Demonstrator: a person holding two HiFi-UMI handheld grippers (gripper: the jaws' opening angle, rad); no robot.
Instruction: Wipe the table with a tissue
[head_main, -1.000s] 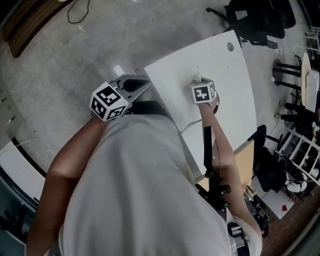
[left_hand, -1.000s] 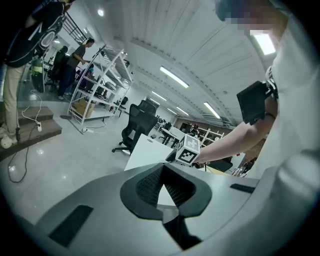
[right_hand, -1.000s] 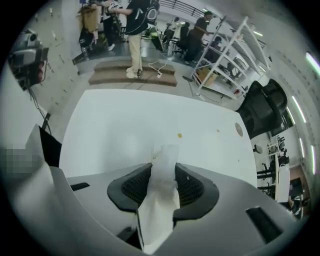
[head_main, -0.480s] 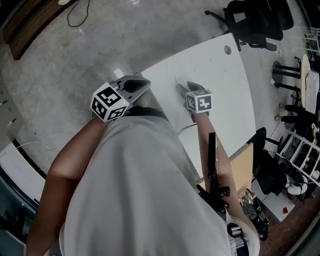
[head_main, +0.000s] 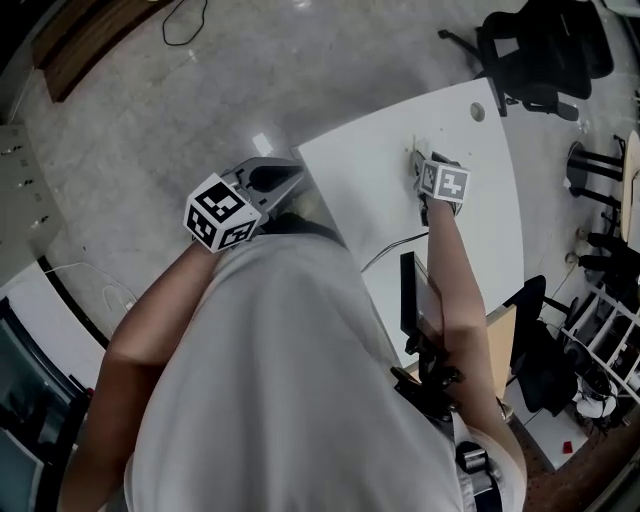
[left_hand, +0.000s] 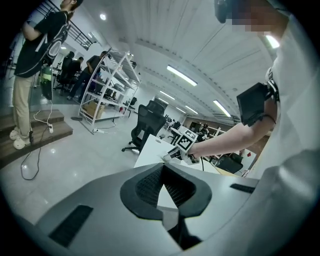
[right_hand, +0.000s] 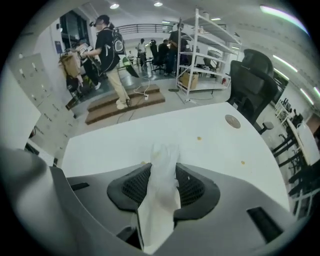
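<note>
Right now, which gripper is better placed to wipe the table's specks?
Right. The right gripper is clamped on the tissue over the table, specks just ahead; the left gripper holds nothing, off the table's edge.

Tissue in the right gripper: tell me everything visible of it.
The tissue is white soft paper, bunched into a crumpled strip. The right gripper clamps it between its jaws; one end pokes past the tips over the white table, the other trails back toward the camera. Whether it touches the table is unclear.
</note>
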